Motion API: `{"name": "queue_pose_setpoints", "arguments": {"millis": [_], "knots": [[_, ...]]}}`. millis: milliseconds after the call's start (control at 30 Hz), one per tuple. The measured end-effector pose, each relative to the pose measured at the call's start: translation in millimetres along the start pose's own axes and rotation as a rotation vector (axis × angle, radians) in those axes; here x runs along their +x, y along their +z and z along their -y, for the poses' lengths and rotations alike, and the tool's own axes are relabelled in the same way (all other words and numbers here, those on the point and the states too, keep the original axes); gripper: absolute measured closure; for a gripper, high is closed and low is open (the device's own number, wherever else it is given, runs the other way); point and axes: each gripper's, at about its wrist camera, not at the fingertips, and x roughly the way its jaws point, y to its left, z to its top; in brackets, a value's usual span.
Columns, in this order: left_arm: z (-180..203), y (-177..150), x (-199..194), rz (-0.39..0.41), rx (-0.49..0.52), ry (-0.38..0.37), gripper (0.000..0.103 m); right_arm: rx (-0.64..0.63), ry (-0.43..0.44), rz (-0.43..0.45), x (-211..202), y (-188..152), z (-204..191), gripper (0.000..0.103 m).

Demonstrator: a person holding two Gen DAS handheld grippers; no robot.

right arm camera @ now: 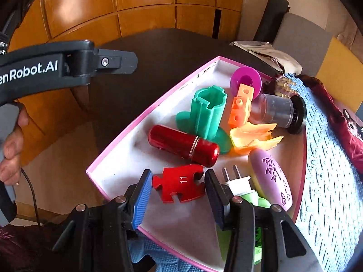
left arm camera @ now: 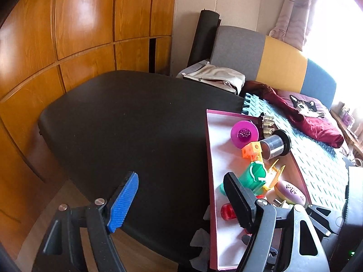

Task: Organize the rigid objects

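The right tool point(right arm camera: 178, 191) straddles the red puzzle piece point(right arm camera: 179, 184) in the pink-rimmed box point(right arm camera: 109, 156), apparently released; next comes a clean withdrawal, while the left tool point(left arm camera: 181, 200) hangs open, empty.

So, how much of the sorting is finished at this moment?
Done: many items already lie in the pink-rimmed box, such as the red cylinder and green holder. In hand: the red puzzle piece sits between the right gripper's jaws, over the box. Left: unclear; the left gripper is open and holds nothing.
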Motion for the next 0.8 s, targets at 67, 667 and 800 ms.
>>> {"name": "queue_pose_setpoints", "arguments": {"millis": [67, 667, 800], "knots": [[1.1, 0.2, -0.9, 0.001, 0.002, 0.001, 0.025, 0.009, 0.01, 0.007, -2.5, -1.5, 1.3, 0.055], [19.8, 3.9, -15.6, 0.046, 0.042, 0.021, 0.014, 0.188, -0.094, 0.227, -59.1, -3.9, 28.5, 0.054], [29.5, 3.5, -19.9, 0.06, 0.049, 0.027, 0.005, 0.282, -0.209, 0.276, -70.4, -5.1, 44.4, 0.048]]}}
